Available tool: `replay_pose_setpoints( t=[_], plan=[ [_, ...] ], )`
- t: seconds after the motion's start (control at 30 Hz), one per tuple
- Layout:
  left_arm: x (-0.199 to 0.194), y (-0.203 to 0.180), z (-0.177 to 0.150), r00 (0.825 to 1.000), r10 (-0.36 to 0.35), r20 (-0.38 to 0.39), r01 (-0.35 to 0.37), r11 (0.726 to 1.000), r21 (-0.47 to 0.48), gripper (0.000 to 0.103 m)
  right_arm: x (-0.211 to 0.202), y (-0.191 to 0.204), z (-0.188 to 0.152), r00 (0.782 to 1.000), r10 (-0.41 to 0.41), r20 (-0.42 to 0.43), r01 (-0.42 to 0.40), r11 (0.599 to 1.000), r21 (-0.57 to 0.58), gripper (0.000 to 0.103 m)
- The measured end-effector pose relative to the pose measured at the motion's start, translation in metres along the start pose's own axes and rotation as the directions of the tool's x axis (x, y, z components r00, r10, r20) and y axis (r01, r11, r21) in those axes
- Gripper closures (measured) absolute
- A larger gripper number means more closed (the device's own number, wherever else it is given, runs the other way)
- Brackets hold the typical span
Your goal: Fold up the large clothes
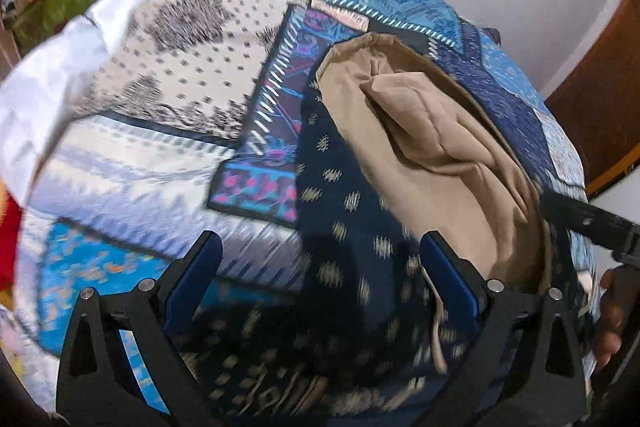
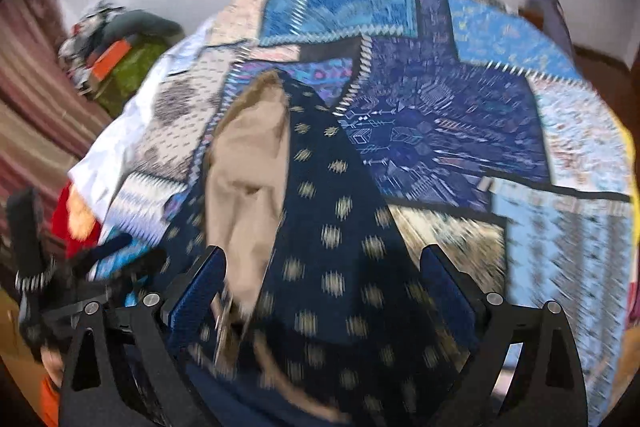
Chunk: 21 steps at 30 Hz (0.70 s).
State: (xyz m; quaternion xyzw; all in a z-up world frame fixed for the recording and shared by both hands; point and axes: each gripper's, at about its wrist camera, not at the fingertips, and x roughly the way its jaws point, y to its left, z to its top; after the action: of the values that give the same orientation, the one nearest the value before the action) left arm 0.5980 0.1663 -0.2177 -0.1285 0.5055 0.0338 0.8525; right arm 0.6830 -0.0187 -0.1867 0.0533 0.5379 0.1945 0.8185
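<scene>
Navy spotted garment (image 1: 348, 211), beige lining (image 1: 432, 163) up, lies on the patchwork bedspread (image 1: 160, 75). We see left gripper (image 1: 320, 259) and right gripper (image 2: 322, 267) spread wide; blur hides any grasp, probably positioning for a fold.

Bunched garment (image 1: 420, 163) between spread fingers (image 1: 448, 275)

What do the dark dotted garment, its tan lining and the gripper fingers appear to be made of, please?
Dark dotted garment: soft woven cloth, matte, draping in folds. Tan lining: thin plain fabric, perhaps cotton, creased. Left gripper fingers: rigid black plastic with blue, apparently rubbery, pads.
</scene>
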Motion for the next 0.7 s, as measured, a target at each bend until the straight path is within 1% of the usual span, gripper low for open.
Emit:
replay_pose_setpoints(
  t=[0.03,0.07,0.1,0.13,0.17,0.2,0.23,0.27,0.3,0.33,0.37,0.4,0.43,0.5,0.53,0.57,0.67,0.7],
  plan=[
    [0.010,0.000,0.003,1.000,0.000,-0.016,0.000,1.000,-0.013,0.003,0.012,0.000,0.006,1.000,0.005,-0.022,-0.004,1.000,0.019,0.006],
    [0.019,-0.001,0.005,1.000,-0.005,-0.029,0.005,1.000,-0.028,0.003,0.022,0.000,0.011,1.000,0.013,-0.025,-0.012,0.999,0.032,0.006],
    [0.026,-0.001,0.006,0.999,-0.017,-0.037,0.015,0.999,-0.040,0.005,0.026,0.000,0.014,1.000,0.005,-0.012,-0.004,1.000,0.030,0.007],
    [0.032,-0.001,0.007,0.999,-0.027,-0.044,0.025,0.998,-0.052,0.007,0.029,0.002,0.016,1.000,-0.007,0.006,0.007,1.000,0.019,0.011],
    [0.035,-0.002,0.007,0.999,-0.016,-0.037,0.014,0.998,-0.061,0.009,0.032,0.005,0.017,1.000,-0.020,0.019,0.020,1.000,0.000,0.015],
    [0.036,-0.003,0.007,1.000,-0.012,-0.020,0.010,0.998,-0.065,0.015,0.036,0.010,0.017,0.999,-0.037,0.027,0.038,0.999,-0.033,0.029],
    [0.037,-0.004,0.007,1.000,-0.006,-0.013,0.005,0.998,-0.062,0.022,0.037,0.013,0.014,0.997,-0.058,0.043,0.060,0.997,-0.058,0.040],
    [0.037,-0.006,0.007,1.000,-0.001,-0.008,0.001,0.998,-0.056,0.027,0.039,0.016,0.011,0.995,-0.073,0.062,0.078,0.993,-0.084,0.044],
    [0.036,-0.009,0.008,1.000,-0.004,-0.004,0.004,0.999,-0.044,0.045,0.037,0.016,0.007,0.994,-0.065,0.083,0.073,0.993,-0.094,0.057],
    [0.035,-0.012,0.008,1.000,-0.004,-0.002,0.004,1.000,-0.029,0.067,0.036,0.015,0.005,0.994,-0.049,0.093,0.058,0.994,-0.097,0.067],
    [0.032,-0.018,0.008,1.000,0.005,-0.002,-0.005,1.000,-0.012,0.077,0.035,0.013,0.002,0.994,-0.027,0.102,0.036,0.995,-0.090,0.073],
    [0.030,-0.021,0.007,1.000,-0.007,-0.007,0.007,1.000,0.000,0.090,0.034,0.010,-0.001,0.994,0.000,0.105,0.008,0.997,-0.074,0.080],
    [0.026,-0.025,0.007,1.000,-0.020,-0.005,0.020,1.000,0.013,0.091,0.031,0.007,-0.002,0.994,0.025,0.104,-0.019,0.998,-0.057,0.085],
    [0.005,-0.035,0.006,0.999,-0.029,0.045,0.026,0.998,0.056,0.092,0.023,0.006,-0.006,0.993,0.063,0.101,-0.060,0.998,-0.034,0.088],
    [-0.008,-0.039,0.004,0.997,-0.033,0.076,0.027,0.996,0.082,0.092,0.017,0.007,-0.009,0.992,0.071,0.106,-0.068,0.997,-0.036,0.089],
    [-0.027,-0.044,0.001,0.993,-0.049,0.109,0.037,0.994,0.107,0.092,0.007,0.010,-0.012,0.990,0.073,0.119,-0.068,0.997,-0.046,0.089],
    [-0.069,-0.053,-0.009,0.983,-0.095,0.155,0.070,0.985,0.160,0.092,-0.025,0.020,-0.024,0.983,0.091,0.159,-0.078,0.993,-0.092,0.090],
    [-0.084,-0.057,-0.015,0.981,-0.102,0.167,0.070,0.980,0.188,0.092,-0.042,0.024,-0.030,0.980,0.107,0.169,-0.089,0.990,-0.110,0.090]
  ],
)
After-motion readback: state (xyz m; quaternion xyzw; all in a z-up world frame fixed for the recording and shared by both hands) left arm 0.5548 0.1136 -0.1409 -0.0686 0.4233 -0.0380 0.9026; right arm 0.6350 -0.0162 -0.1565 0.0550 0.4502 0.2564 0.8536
